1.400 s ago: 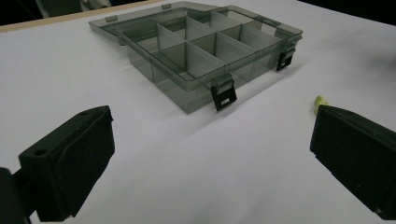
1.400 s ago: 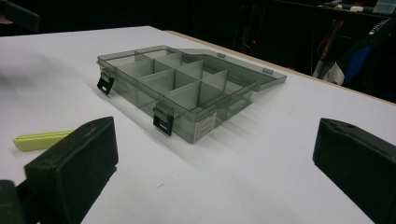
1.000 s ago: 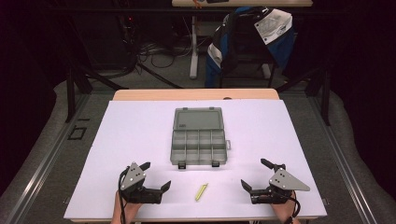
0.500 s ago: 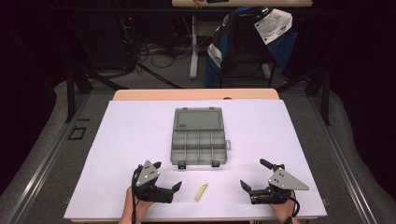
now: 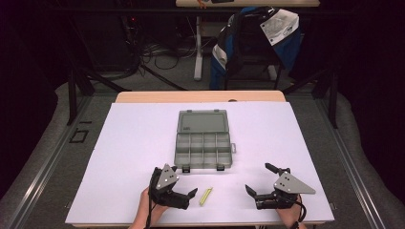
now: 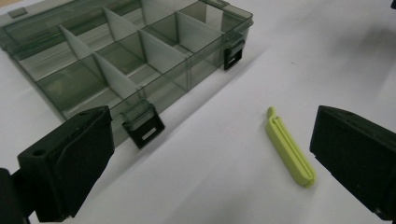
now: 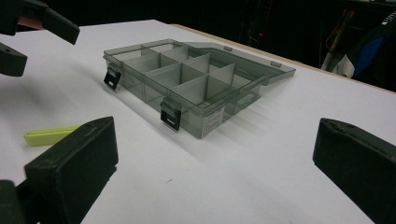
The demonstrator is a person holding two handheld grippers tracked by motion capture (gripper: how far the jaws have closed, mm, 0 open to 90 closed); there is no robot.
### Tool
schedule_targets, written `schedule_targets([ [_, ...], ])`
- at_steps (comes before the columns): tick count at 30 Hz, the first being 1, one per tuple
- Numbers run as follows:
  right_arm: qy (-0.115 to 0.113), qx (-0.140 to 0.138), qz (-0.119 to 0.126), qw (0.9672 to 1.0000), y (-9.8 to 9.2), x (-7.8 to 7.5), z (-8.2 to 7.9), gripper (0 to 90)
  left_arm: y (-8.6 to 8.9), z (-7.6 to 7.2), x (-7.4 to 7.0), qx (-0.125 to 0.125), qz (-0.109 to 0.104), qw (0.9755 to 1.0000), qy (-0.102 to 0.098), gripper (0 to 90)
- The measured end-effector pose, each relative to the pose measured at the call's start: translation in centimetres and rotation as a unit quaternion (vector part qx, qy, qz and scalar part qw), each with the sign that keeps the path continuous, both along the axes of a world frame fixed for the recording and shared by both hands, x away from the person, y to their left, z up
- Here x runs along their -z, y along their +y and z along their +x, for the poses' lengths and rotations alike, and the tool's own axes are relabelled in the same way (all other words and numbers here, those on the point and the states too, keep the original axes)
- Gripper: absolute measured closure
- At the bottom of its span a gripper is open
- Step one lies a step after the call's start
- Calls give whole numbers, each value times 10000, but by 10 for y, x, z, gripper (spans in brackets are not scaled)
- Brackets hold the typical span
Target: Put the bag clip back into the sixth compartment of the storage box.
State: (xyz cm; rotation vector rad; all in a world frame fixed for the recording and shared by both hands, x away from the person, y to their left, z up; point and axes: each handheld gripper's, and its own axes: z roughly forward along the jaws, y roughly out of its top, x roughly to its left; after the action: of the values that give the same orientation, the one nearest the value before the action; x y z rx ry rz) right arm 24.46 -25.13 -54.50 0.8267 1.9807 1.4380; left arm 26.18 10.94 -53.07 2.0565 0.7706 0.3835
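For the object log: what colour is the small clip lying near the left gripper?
Light yellow-green clip, clearest in the left gripper view.

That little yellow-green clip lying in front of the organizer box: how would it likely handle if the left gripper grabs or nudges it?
The yellow-green clip looks like thin moulded plastic, so probably light and fairly stiff. It lies flat on the white table, and its long, flat-sided shape suggests it would slide or pivot rather than roll. Being so low, it may slip from the left gripper, whose jaws stand wide open.

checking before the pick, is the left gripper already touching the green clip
No, in the left gripper view the green clip lies flat on the table between the open jaws of the left gripper, touching neither.
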Motion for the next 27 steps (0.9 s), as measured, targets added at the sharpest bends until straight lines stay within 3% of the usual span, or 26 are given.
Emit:
schedule_targets([
  [7,17,17,11,10000,0,0,0,0,-18,-1,2,151,243,9996,-79,0],
  [23,65,55,-51,10000,1,2,1,0,-39,-2,12,276,529,9982,101,8],
  [27,64,24,-60,10000,1,2,1,0,-43,-3,14,338,619,9974,168,135],
])
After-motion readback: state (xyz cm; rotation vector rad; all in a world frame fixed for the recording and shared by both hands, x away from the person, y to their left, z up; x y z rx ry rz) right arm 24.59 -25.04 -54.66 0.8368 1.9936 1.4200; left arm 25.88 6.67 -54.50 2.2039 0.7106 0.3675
